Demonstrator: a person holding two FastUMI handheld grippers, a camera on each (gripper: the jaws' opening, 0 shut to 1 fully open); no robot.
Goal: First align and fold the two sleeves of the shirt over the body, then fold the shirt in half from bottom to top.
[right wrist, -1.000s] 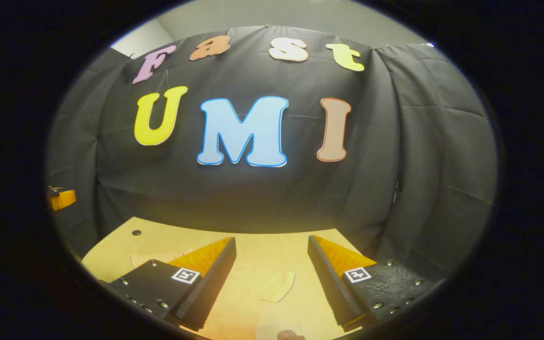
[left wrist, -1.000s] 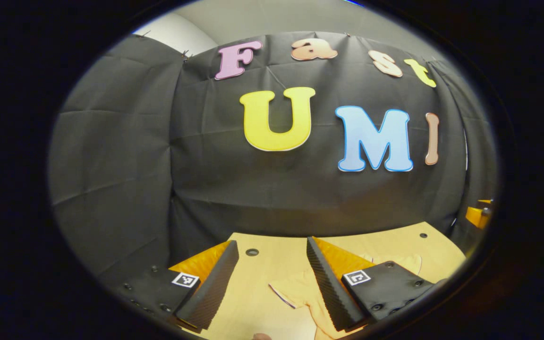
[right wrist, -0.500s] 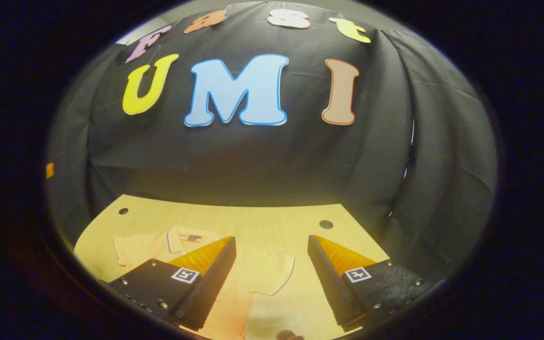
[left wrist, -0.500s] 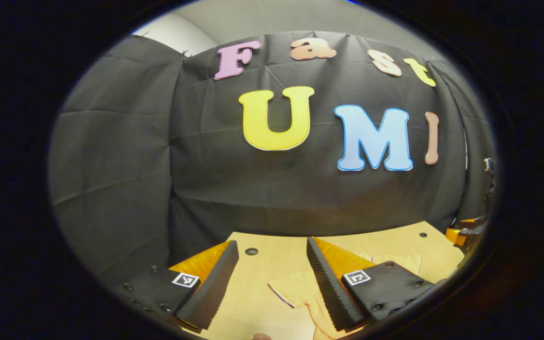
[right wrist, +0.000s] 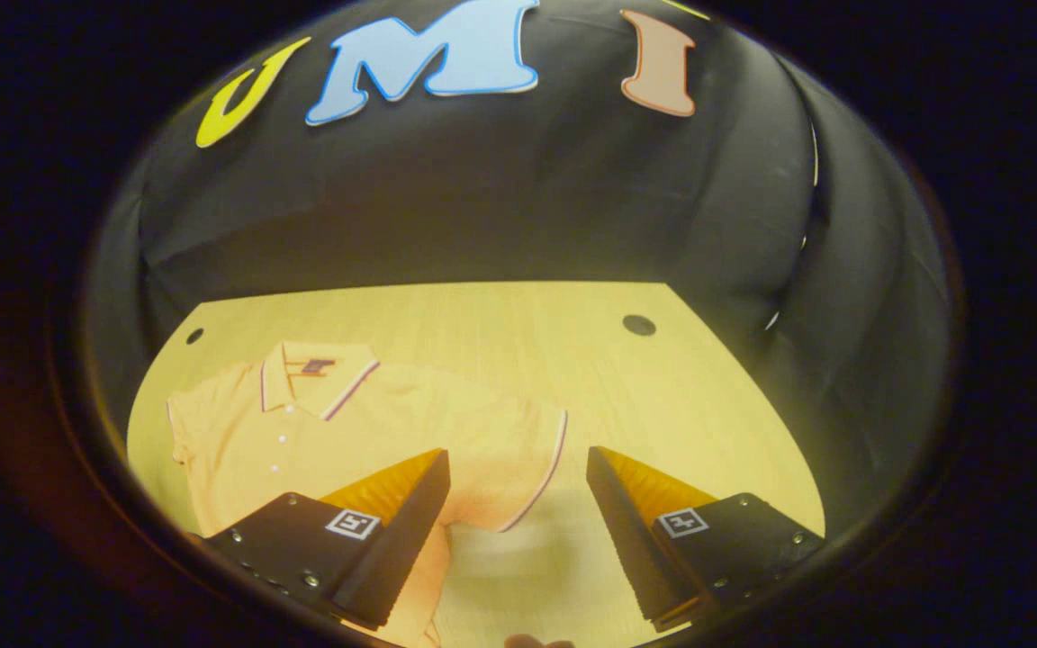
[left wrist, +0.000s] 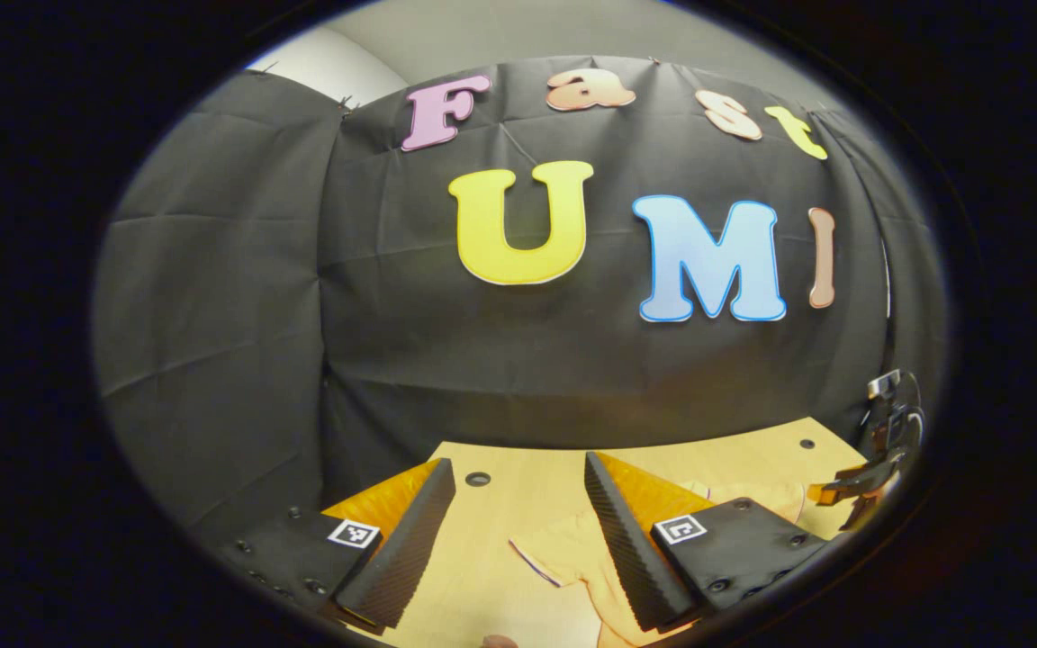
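Wooden and pale, the surface carries the whole job, and the right gripper view looks down on most of it. Wide bare wood lies to the right of the shirt and behind it toward the booth wall, so a sleeve has plenty of room to swing. 2 edges matter: the back edge under the black cloth and the angled right-hand edge near a round hole.

Next in size is the shirt, an orange polo lying flat and face up on the left half of the surface, collar toward the wall. Both short sleeves appear spread out, so I judge none of the 3 folds is made yet: 2 sleeves, then bottom to top.

The nearer sleeve lies just ahead of the right claw, whose jaws stand wide apart, holding nothing, above the cloth. The left claw is likewise released and empty, its jaws apart over the shirt's other sleeve. In the left gripper view the right claw shows small at the far right.
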